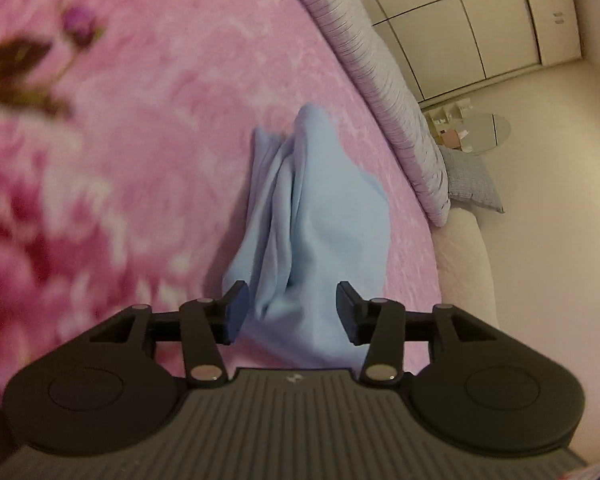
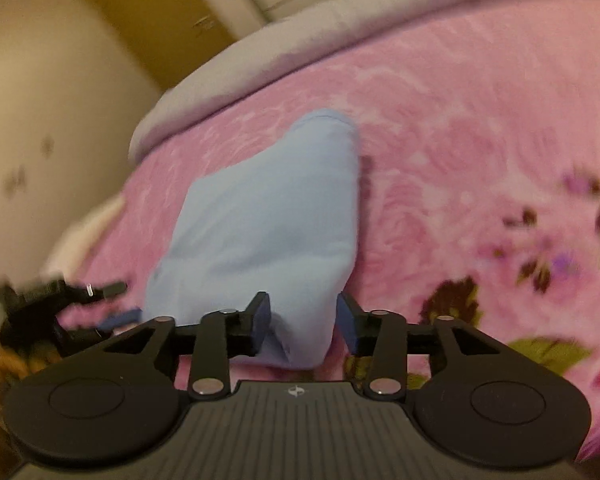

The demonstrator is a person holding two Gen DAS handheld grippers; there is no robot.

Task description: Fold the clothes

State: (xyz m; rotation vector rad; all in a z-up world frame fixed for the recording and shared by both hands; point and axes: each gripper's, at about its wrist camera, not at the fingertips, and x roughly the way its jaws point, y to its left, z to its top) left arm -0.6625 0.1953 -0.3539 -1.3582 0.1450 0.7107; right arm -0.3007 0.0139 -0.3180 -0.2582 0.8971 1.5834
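Left edge of bed: the pink floral plush blanket [image 1: 140,160] covers the bed; its flower print is blurred in both wrist views.

Garment: a light-blue soft cloth garment [image 1: 312,208] lies on the blanket, bunched into long ridges in the left wrist view and looking like a smoother, thicker slab [image 2: 268,220] in the right wrist view.

Progress: judging by the compact shape, some folding looks done, but the pleated side is untidy. A final fold and smoothing probably remain. I cannot tell what kind of garment it is.

Left gripper [image 1: 292,308]: jaws well apart, with the near end of the blue cloth lying between the fingers. The pads do not visibly press it, so it seems to straddle the cloth, not pinch it.

Right gripper [image 2: 302,320]: jaws partly apart, a thick near corner of the cloth filling the gap. Both pads sit at or against the fabric, but whether they squeeze it is unclear.

Right edge: a grey striped quilt [image 1: 380,92] runs along the blanket's border, with pale wardrobe doors [image 1: 480,20] beyond.
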